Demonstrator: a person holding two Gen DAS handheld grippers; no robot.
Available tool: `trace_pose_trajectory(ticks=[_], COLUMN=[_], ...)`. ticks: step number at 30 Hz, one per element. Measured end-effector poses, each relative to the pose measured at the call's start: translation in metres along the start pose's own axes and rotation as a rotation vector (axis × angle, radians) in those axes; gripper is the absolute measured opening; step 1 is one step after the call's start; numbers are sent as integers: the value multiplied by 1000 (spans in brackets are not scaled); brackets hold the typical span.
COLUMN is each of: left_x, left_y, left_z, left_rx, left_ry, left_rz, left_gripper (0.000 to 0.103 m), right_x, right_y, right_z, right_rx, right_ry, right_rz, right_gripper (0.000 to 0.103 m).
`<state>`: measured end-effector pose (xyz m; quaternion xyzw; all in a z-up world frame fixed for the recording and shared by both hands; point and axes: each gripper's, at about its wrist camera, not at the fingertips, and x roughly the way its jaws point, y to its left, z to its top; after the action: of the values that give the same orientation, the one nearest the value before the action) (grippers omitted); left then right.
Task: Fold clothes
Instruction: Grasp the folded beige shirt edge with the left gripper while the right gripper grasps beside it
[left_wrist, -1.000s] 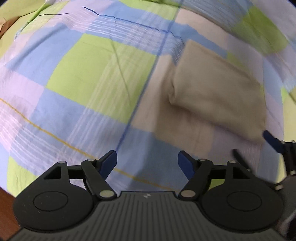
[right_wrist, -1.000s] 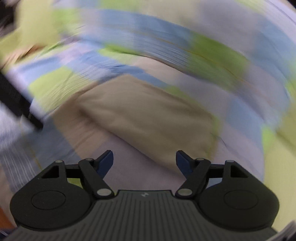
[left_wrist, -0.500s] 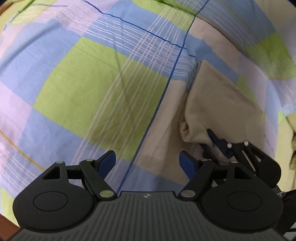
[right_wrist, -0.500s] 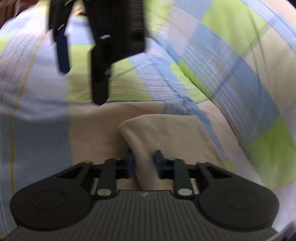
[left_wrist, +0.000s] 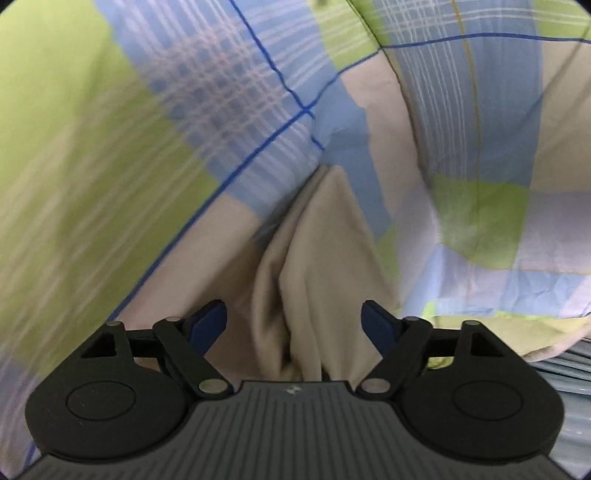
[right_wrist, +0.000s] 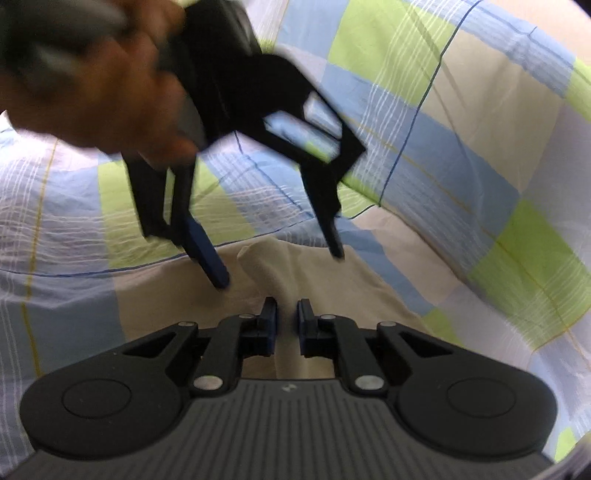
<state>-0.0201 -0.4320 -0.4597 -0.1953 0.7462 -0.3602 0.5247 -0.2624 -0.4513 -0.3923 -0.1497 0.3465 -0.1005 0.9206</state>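
Right tongs (right_wrist: 287, 314) clamped on beige cloth (right_wrist: 280, 273); left tongs (left_wrist: 293, 321) apart, just closing some, astride the cloth, pads clear.

A folded cloth (right_wrist: 314, 280) is laid on a bedsheet (right_wrist: 461, 147). Its raised fold is pinched between the pads of the right gripper (right_wrist: 287, 317). Beyond it, the left gripper (right_wrist: 277, 266) is held by a hand (right_wrist: 92, 88), its fingers set either side of the fold without touching it.
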Motion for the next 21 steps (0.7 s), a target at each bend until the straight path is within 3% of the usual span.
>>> trace_pose_trajectory(ticks=[2, 3, 4, 7, 10, 12, 14, 18, 21], left_x=[12, 17, 20, 21, 22, 26, 30, 34, 35], left_y=[-6, -13, -17, -23, -26, -31, -32, -31, -32], left_z=[6, 6, 6, 6, 9, 10, 13, 17, 19], left_rx=[46, 100, 142, 210, 197, 216, 247, 256, 261], left_ry=[21, 26, 28, 37, 52, 61, 70, 86, 91], left_rz=[-21, 10, 38, 94, 109, 132, 160, 176, 179], left_gripper=[43, 27, 19, 19, 19, 19, 21, 25, 26], right_x=[-1, -2, -3, -11, -32, -49, -63, -84, -81], right_y=[1, 2, 2, -7, -43, -70, -81, -83, -90], right_z=[0, 0, -1, -5, -27, -64, -101, -169, -197], right_rx=[-14, -14, -6, 103, 497, 930, 1237, 1682, 1835], right_ry=[-4, 6, 14, 66, 118, 129, 119, 32, -88], right_rz=[-12, -15, -13, 5, 47, 69, 55, -17, 11], right_gripper=[8, 10, 18, 45, 52, 53, 53, 53, 54])
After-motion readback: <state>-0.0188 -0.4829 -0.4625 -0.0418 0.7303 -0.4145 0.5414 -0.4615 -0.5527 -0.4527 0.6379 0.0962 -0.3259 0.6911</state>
